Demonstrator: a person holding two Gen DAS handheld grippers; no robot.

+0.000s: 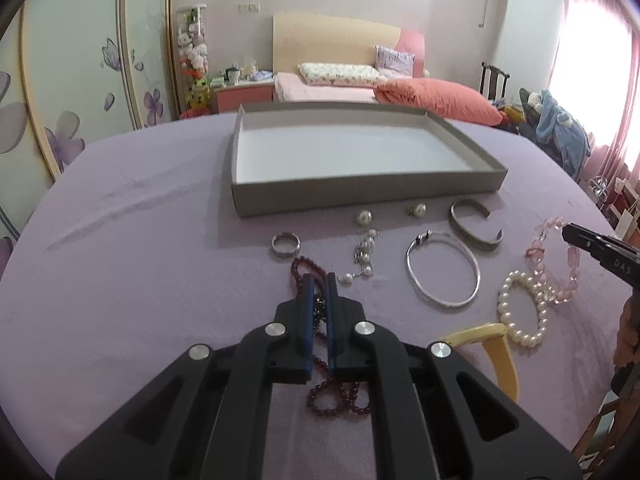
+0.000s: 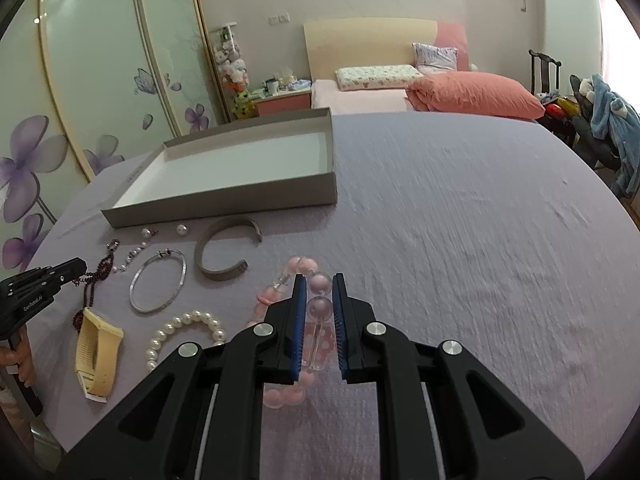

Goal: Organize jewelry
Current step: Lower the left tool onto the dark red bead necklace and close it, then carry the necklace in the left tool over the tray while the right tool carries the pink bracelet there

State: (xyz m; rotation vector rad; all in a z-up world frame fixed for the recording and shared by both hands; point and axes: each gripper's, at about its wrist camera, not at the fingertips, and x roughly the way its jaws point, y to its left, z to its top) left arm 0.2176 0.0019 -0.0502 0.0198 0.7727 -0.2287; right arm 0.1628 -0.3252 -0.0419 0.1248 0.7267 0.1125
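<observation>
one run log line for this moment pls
left gripper: shut on dark red bead necklace | right gripper: shut on pink bead bracelet | shallow grey cardboard tray: empty | both pieces still on purple cloth

Home bedroom: bed (image 1: pixel 344 84), floral wardrobe (image 2: pixel 80 120).

Black two-finger grippers (image 1: pixel 319 280), blue ribbed fingers (image 2: pixel 299 320), silver pivot screws.

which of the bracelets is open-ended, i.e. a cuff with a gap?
The wide grey metal cuff, lying just in front of the tray. Its band stops at two separate ends. The thin silver bangle, white pearl bracelet and pink bead bracelet are closed loops.
</observation>
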